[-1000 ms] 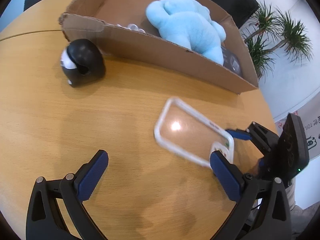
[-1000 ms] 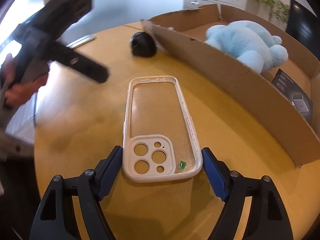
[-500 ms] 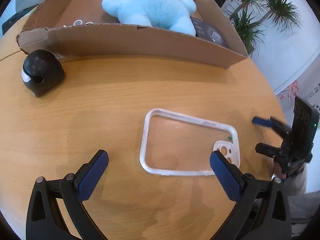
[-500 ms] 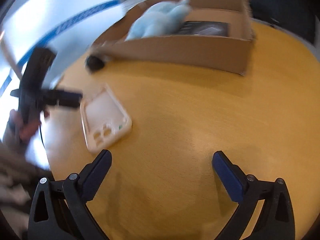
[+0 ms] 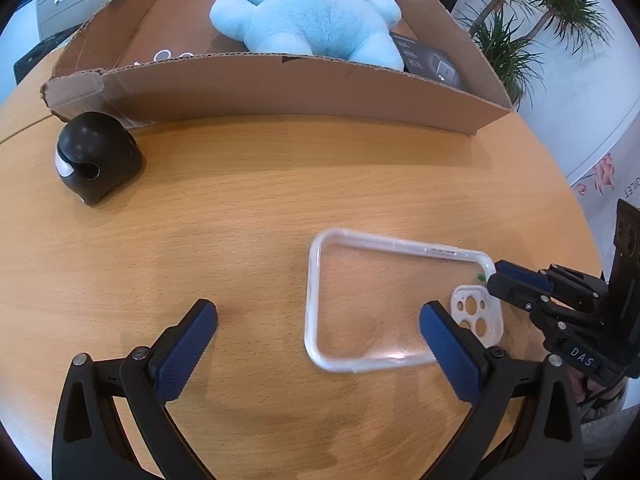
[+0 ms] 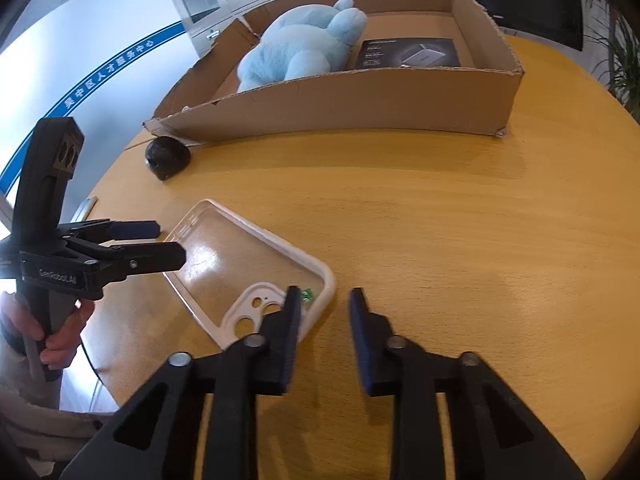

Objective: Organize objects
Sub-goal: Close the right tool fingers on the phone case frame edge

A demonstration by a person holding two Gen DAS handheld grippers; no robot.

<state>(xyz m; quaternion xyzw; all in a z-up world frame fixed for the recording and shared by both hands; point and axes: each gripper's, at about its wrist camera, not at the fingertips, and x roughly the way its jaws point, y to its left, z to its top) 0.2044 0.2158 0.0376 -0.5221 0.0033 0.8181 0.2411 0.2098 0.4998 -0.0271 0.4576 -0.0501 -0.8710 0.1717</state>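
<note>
The case [image 5: 400,300] lies flat on the table [image 5: 240,208], open side up, camera cut-out toward the right gripper [image 6: 324,304]. It sits well clear of the box [image 5: 280,84], on the near side of the box's front wall.

The right gripper is at the cut-out corner of the case. Its jaws are closing, with a narrow gap left between them. The left finger lies over the inside of the case near the cut-out; the right finger is outside the rim. The pads do not yet press on the rim, so nothing is held.

The left gripper [image 5: 316,340] hovers above the case with jaws wide apart and holds nothing. Its right finger overlaps the cut-out end in its own view.

Also relative to the case: the black gadget [image 5: 96,156] lies far off, against the box's left corner. The plush [image 5: 308,16] and a dark carton [image 5: 432,64] are inside the box.

Risks, as judged from this position:
- The grip falls on one corner only. A thin rim can slip from the pads, or the case can pivot and drop when lifted.
- If the jaws close off the rim, the case is pushed across the table instead of clamped.
- The two grippers are close together and may collide.
</note>
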